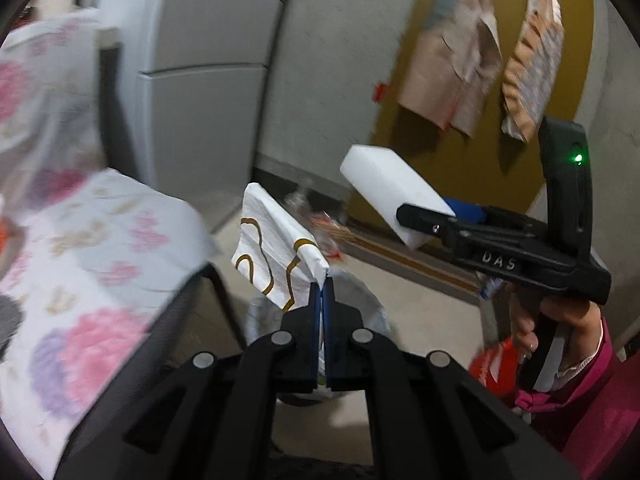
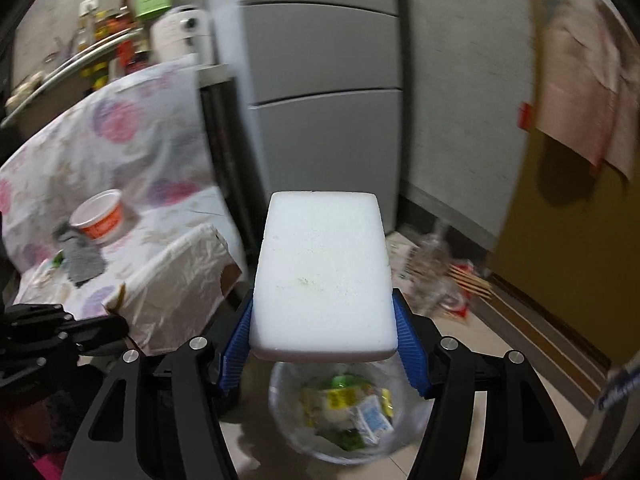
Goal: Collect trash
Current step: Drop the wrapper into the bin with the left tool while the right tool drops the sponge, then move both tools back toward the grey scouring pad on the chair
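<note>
White foam block in right gripper points lengthwise forward.

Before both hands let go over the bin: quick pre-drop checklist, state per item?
1. Left gripper shut on the folded wrapper: ok.
2. Right gripper clamps the white foam block between its blue fingers: ok.
3. Trash bin open, with room on top of the trash inside: ok.
4. Foam block over the bin mouth, right wrist view: ok.
5. Wrapper over the bin, left wrist view: cannot tell, gripper hides most of the rim.
6. Grippers apart from each other: ok.
</note>
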